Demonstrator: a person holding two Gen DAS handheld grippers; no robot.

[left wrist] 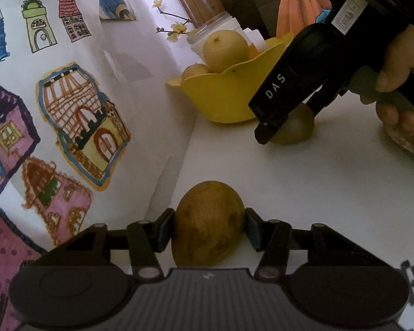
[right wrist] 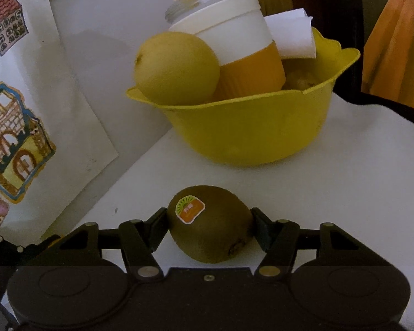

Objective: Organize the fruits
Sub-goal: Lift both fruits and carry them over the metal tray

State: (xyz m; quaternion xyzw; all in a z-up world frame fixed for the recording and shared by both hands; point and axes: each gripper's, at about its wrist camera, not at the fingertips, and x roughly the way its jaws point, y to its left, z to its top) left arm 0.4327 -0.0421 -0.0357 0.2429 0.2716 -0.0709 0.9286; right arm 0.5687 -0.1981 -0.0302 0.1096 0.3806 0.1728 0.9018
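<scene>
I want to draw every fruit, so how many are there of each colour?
Brown oval fruits: 2, the plain brown oval fruit in the left gripper and the stickered brown oval fruit in the right gripper.
Yellow round fruits: 2, the big yellow round fruit and the small yellow round fruit in the yellow plastic bowl.
Total: 4 showing; the bowl may hide more.

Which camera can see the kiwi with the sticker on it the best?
The right wrist view. There the kiwi sits close up between the right gripper pads, sticker facing the camera. In the left wrist view the same kiwi is farther off, beside the yellow bowl, half hidden by the gripper, with no sticker showing.
</scene>
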